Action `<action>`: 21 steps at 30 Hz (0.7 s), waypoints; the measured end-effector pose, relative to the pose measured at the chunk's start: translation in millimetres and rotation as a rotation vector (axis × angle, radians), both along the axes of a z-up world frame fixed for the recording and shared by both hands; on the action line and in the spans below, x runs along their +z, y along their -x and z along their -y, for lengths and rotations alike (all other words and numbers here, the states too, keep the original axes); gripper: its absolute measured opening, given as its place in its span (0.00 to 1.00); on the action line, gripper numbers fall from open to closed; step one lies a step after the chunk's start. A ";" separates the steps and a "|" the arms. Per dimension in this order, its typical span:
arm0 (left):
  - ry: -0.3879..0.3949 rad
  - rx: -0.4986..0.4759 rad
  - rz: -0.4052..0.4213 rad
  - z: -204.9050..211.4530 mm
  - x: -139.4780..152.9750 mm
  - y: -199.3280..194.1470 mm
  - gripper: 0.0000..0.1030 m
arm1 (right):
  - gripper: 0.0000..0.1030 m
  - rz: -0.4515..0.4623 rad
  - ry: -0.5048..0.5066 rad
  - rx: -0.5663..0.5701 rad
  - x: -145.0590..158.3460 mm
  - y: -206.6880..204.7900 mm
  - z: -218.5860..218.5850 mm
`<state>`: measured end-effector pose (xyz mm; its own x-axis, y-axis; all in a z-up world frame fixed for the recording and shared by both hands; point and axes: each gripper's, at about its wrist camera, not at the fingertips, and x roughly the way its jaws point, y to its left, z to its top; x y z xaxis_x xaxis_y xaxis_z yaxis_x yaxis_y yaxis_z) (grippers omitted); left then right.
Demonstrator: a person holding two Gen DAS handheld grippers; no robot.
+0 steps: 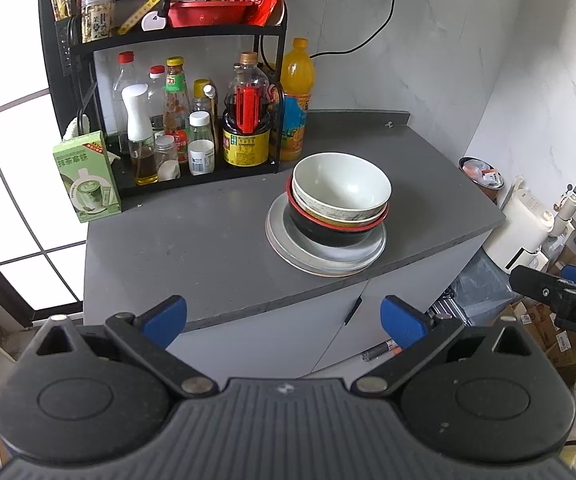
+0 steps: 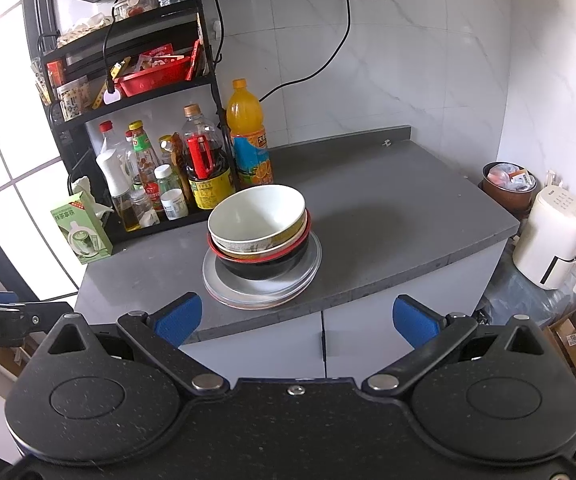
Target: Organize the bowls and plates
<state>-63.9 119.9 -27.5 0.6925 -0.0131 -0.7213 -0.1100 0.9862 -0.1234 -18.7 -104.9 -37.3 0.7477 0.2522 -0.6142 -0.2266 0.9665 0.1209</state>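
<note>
A stack of dishes stands on the grey counter. On top is a white bowl, nested in a patterned bowl and a black bowl with a red rim. Grey plates lie underneath. My left gripper is open, held in front of the counter edge, nothing between its blue pads. My right gripper is open too, back from the stack and empty. In the left wrist view the right gripper's body shows at the far right edge.
A black rack with sauce bottles stands at the back left. An orange drink bottle is behind the stack. A green box sits at the left. A white appliance stands right of the cabinet.
</note>
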 end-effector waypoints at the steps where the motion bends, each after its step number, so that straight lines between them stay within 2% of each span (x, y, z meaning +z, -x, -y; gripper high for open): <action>1: 0.000 -0.001 -0.001 0.5 -0.2 -0.8 0.99 | 1.00 -0.001 0.000 -0.001 0.2 -0.3 0.4; 21: -0.013 0.004 -0.023 7.8 -3.0 -13.4 0.99 | 1.00 0.004 0.001 -0.007 1.0 -12.4 4.8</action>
